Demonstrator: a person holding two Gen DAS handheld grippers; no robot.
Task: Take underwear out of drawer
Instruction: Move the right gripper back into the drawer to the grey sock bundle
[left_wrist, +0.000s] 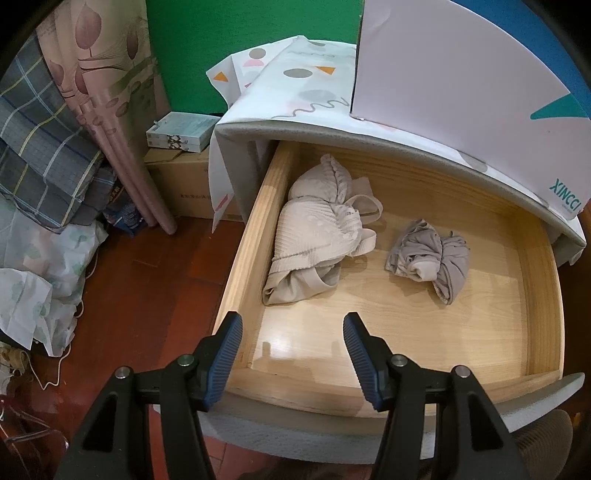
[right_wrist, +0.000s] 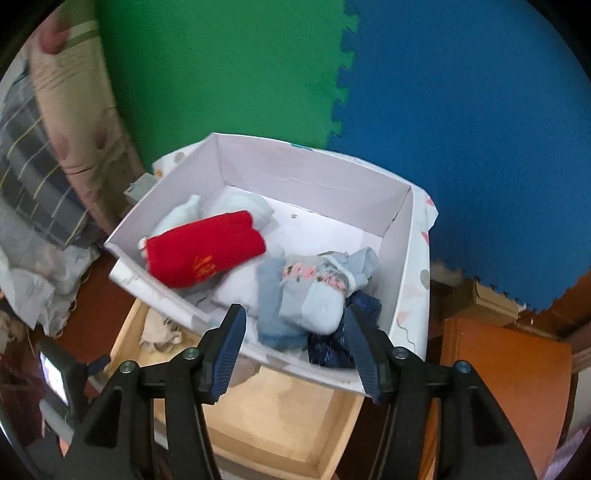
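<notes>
Left wrist view: two underwear bundles, a cream one (left_wrist: 317, 236) and a grey one (left_wrist: 430, 258), wait in the open drawer (left_wrist: 406, 332). Several already sit in the white box (right_wrist: 402, 236). Both grippers' fingers (left_wrist: 231, 354) are apart, holding nothing.

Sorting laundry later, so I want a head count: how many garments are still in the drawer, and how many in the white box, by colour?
Drawer:
beige garment: 1
grey garment: 1
White box:
red garment: 1
pale blue garments: 2
dark blue garment: 1
white garment: 1
Total: 7
</notes>
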